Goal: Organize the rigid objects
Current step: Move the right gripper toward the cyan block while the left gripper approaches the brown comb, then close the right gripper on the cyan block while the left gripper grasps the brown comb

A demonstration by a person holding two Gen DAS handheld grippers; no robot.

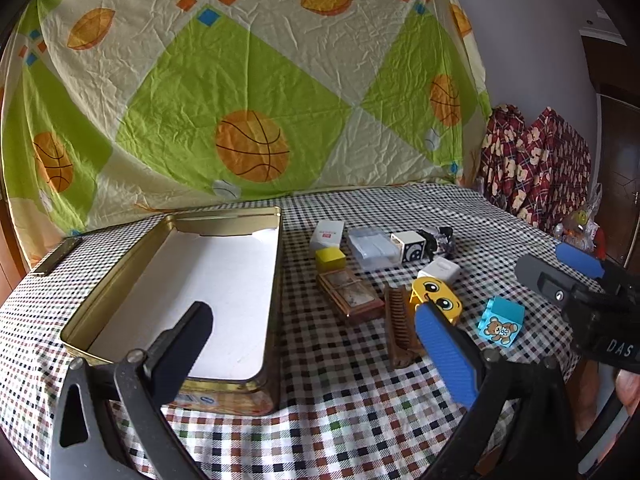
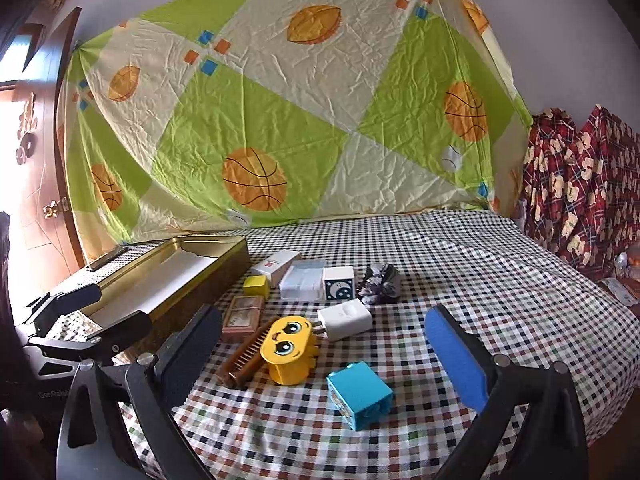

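An open gold tin (image 1: 276, 280) with a white floor stands at the left of the checked table. To its right lie a white carton (image 1: 328, 234), a yellow cube (image 1: 330, 259), a brown wooden box (image 1: 350, 294), a comb (image 1: 400, 328), a yellow face toy (image 1: 436, 300), a white charger (image 1: 440, 270) and a blue bear block (image 1: 502, 322). My left gripper (image 1: 316, 348) is open over the tin's near right corner and holds nothing. My right gripper (image 2: 324, 350) is open too, with the blue block (image 2: 360, 394) just ahead between its fingers, untouched.
Further back sit a clear plastic case (image 2: 302, 280), a white cube with a moon face (image 2: 339, 288) and a dark crumpled item (image 2: 380, 280). A basketball-print sheet (image 2: 320, 120) hangs behind the table, with red patterned cloth (image 2: 580, 192) at the right. The tin (image 2: 172, 276) is far left.
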